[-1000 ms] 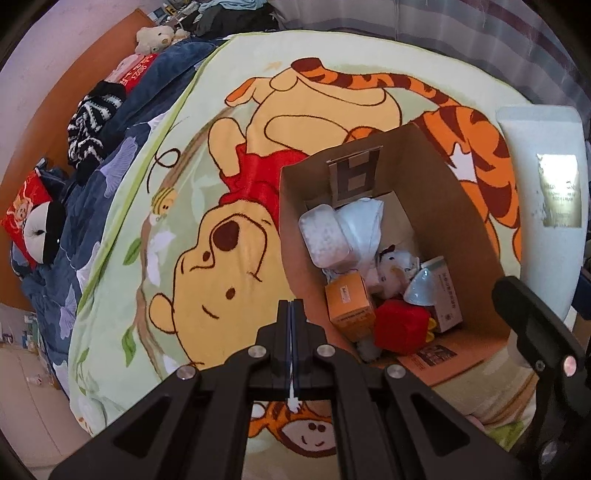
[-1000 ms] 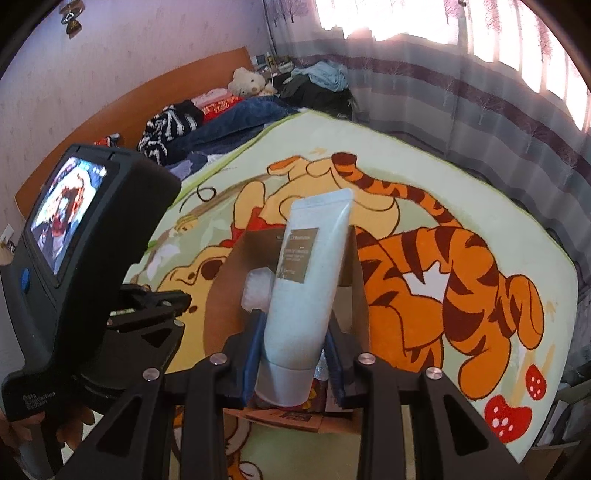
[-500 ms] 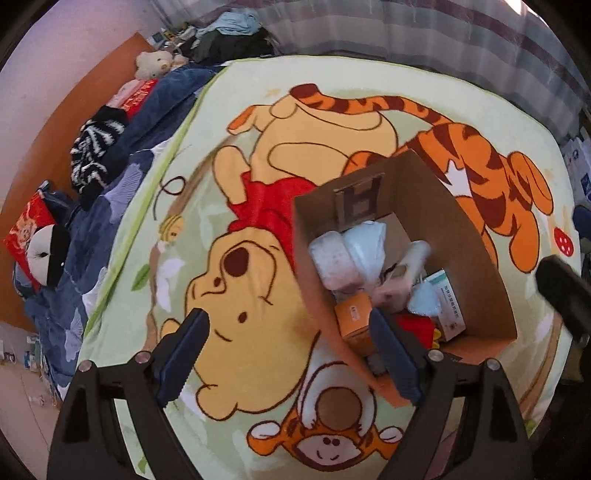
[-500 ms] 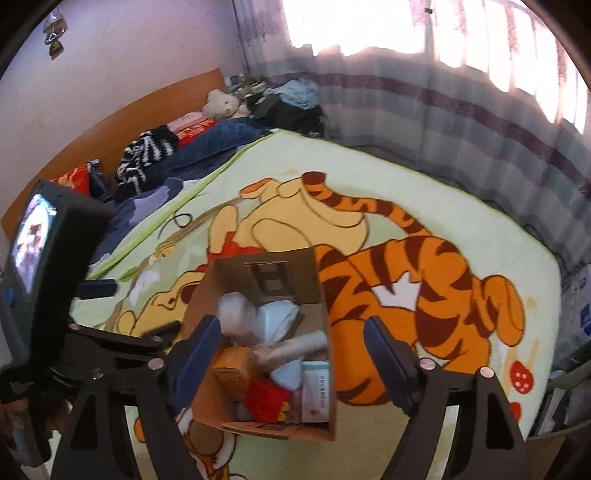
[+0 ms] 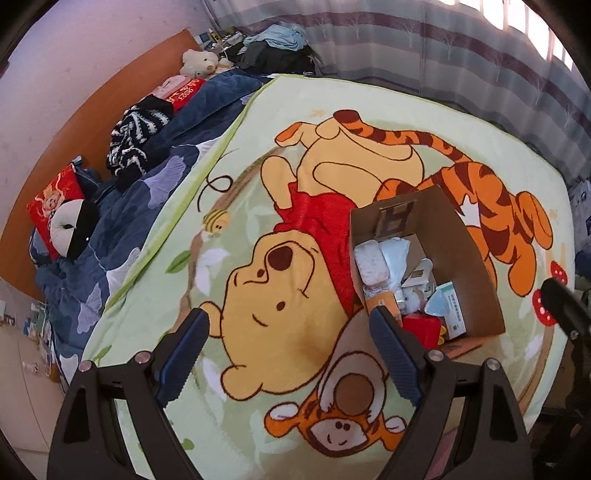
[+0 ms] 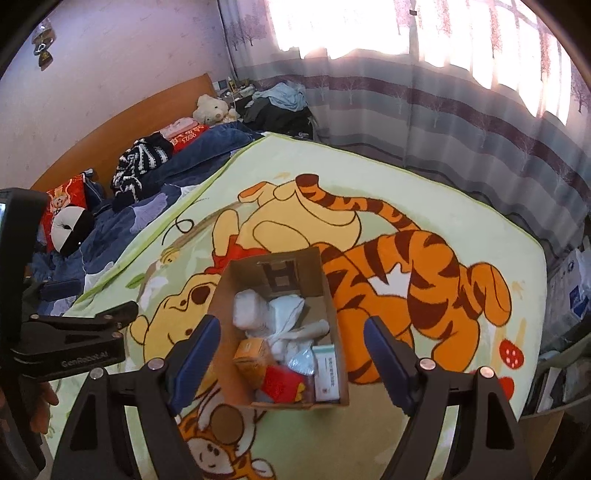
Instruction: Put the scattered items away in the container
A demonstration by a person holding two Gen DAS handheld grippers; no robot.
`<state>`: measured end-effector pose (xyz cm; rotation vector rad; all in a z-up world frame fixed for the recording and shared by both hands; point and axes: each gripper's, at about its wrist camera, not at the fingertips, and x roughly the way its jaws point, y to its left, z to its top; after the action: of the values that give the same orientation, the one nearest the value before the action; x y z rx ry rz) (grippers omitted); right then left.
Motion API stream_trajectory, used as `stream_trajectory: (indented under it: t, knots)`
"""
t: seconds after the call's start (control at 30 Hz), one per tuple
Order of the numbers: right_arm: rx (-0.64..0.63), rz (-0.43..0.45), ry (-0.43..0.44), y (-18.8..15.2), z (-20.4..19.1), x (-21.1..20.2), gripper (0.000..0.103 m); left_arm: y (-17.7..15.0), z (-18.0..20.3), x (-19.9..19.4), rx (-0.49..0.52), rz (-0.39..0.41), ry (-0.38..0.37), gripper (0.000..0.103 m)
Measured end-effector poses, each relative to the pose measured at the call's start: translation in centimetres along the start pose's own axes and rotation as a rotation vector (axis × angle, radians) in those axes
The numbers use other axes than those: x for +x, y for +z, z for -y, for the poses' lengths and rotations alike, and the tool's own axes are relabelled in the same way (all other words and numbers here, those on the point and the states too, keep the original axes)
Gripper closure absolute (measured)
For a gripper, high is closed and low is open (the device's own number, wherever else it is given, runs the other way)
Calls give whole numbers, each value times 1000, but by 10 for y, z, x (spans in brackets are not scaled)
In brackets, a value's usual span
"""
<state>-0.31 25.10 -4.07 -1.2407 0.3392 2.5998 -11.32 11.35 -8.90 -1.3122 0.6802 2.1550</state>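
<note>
Blue-padded jaws spread wide and empty on both left gripper [image 5: 288, 347] and right gripper [image 6: 293, 350], having just opened, white tube [image 6: 314, 328] dropped inside cardboard box [image 6: 334, 317]; release step apparently done, next likely scanning blanket [image 5: 332, 110] for leftovers.

Cartoon blanket [image 5: 258, 155], teddy bear [image 6: 211, 108] (by headboard).

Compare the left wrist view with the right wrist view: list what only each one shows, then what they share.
Only the left wrist view: the left gripper open and empty, and floor clutter beside the bed.

Only the right wrist view: the right gripper open and empty, the bright window, and a hand on the other gripper's handle.

Both: the cardboard box full of items on the cartoon blanket, and the teddy bear.
</note>
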Motion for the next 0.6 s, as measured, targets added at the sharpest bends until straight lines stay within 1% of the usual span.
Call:
stream_trajectory:
  t: [0.1,0.2,0.33,0.47,0.6]
  knots:
    - [22,-40,-2,-6,-6,-9,21,-9,-4,-15,-11,0,-13,14]
    - [17,-92,20,-17,-12,-16,21,-20,-5,-27,-19,-14,-45,14]
    - [-15,-116,4,-32,-19,-25,21,-38,-1,-40,-22,-28,-77,14]
    - [-14,-138,8,-43,-23,-30,21,-53,3,-46,-11,-37,-79,14]
    - [-11,-145,16,-48,-28,-35,21,-60,5,-49,-9,-48,-74,14]
